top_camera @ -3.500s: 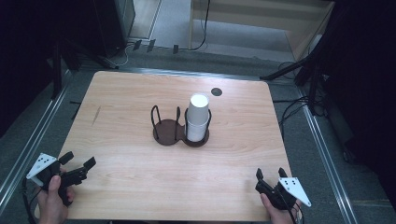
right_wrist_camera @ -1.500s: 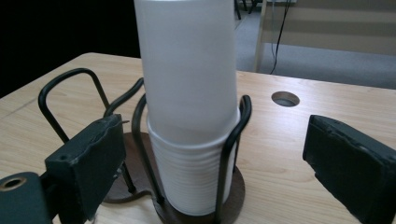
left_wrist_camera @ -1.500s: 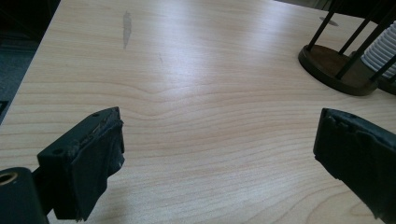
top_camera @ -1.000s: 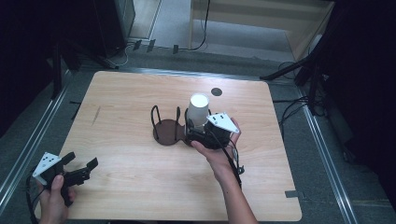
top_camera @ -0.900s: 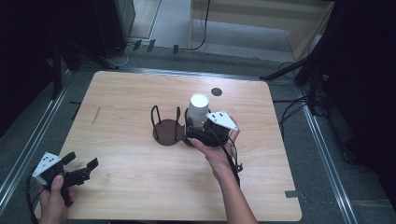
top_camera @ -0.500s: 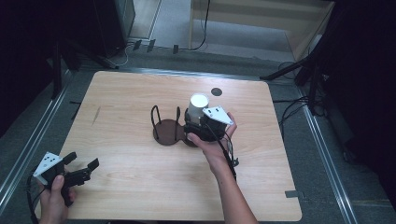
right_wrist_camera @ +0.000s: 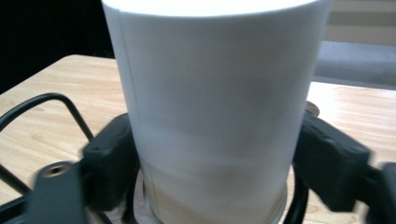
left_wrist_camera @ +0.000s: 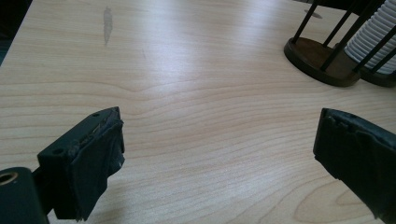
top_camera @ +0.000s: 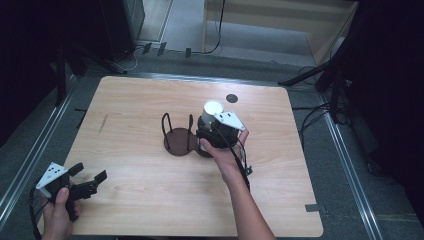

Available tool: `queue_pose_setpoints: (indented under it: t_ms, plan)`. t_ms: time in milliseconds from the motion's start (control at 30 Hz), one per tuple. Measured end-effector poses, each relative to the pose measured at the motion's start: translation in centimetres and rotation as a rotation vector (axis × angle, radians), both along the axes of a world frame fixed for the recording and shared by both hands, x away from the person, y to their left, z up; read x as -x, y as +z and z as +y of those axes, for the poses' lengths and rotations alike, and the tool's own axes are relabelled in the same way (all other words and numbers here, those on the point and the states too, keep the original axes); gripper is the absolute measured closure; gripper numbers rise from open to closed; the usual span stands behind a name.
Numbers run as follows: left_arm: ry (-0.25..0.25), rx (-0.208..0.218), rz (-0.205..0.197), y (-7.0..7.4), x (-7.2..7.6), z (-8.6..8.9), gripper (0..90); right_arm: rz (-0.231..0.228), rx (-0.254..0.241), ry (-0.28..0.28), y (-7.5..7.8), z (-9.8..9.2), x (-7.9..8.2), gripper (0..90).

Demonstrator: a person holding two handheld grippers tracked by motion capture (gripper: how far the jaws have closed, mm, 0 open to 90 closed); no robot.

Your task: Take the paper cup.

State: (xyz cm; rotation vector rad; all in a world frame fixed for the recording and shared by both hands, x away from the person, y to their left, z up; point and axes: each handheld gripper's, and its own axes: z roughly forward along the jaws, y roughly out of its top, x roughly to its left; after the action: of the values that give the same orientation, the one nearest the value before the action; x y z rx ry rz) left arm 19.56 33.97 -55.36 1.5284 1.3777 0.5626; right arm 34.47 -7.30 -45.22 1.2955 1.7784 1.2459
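The white paper cup stack [right_wrist_camera: 210,107] is being clamped between the right gripper [top_camera: 212,131] jaws, which have just been closing. It is being judged light and crushable, best held low on its sides. The left gripper [top_camera: 82,182] jaws are being kept apart.

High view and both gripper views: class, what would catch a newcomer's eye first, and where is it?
The white cup stack stands mid-table in a dark wire holder. The right gripper has just been closing around it, its pads against the cup's sides. The left gripper hovers open over the table's near-left corner.

You see the bench [top_camera: 150,200] lit evenly from overhead, its surroundings dark, while the close white paper cup [right_wrist_camera: 210,116] blurs and glares.
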Motion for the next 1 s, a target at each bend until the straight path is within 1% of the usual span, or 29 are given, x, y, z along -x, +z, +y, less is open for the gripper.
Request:
queue_pose_setpoints:
  t_ms: [33,100,133,200,267,333,367,533,567,600,767,833,900,967,1000]
  plan:
    - [-0.002,0.001,0.000,0.0,0.0,0.0,2.5,-0.006,-0.002,0.000,0.0,0.0,0.0,23.2]
    - [-0.004,0.001,0.002,0.0,0.0,0.0,2.5,-0.011,-0.004,0.003,0.1,0.0,0.1,23.6]
    - [-0.003,0.001,0.003,0.0,0.0,0.0,2.5,-0.024,0.002,0.005,0.2,0.0,0.2,24.0]
    - [-0.005,0.000,0.004,0.0,0.0,0.0,2.5,-0.027,0.000,0.003,0.3,0.0,0.2,24.2]
    - [-0.005,0.000,0.005,0.0,0.0,0.0,2.5,-0.034,-0.014,-0.003,0.5,0.0,0.3,24.5]
    - [-0.006,0.003,0.004,0.0,-0.1,0.0,2.5,-0.038,-0.014,-0.003,0.6,0.0,0.3,24.7]
    - [-0.006,0.003,0.004,0.0,-0.1,0.0,2.5,-0.043,-0.005,-0.004,0.8,0.0,0.3,24.9]
    - [-0.007,0.003,0.003,0.0,-0.1,0.0,2.5,-0.056,-0.012,-0.001,1.2,-0.1,0.4,25.4]
    - [-0.007,0.002,0.003,0.0,-0.1,0.0,2.5,-0.064,-0.015,-0.003,1.6,-0.1,0.4,25.8]
    - [-0.007,0.002,0.003,0.0,-0.1,0.0,2.5,-0.064,-0.015,-0.003,1.6,-0.1,0.4,25.8]
    - [-0.008,0.003,0.002,0.0,-0.1,0.0,2.6,-0.111,-0.024,-0.012,3.3,-0.2,0.9,27.0]
    - [-0.009,0.002,0.001,0.0,-0.1,0.0,2.5,-0.118,-0.024,-0.015,3.5,-0.2,0.9,27.3]
    - [-0.006,0.007,0.001,0.0,-0.1,0.0,2.5,-0.135,-0.025,-0.010,4.5,-0.2,1.3,27.5]
    - [-0.004,0.012,0.001,0.0,-0.1,0.0,2.5,-0.147,-0.034,-0.017,5.0,-0.2,1.5,27.7]
    - [-0.004,0.012,0.001,0.0,-0.1,0.0,2.5,-0.147,-0.034,-0.017,5.0,-0.2,1.5,27.7]
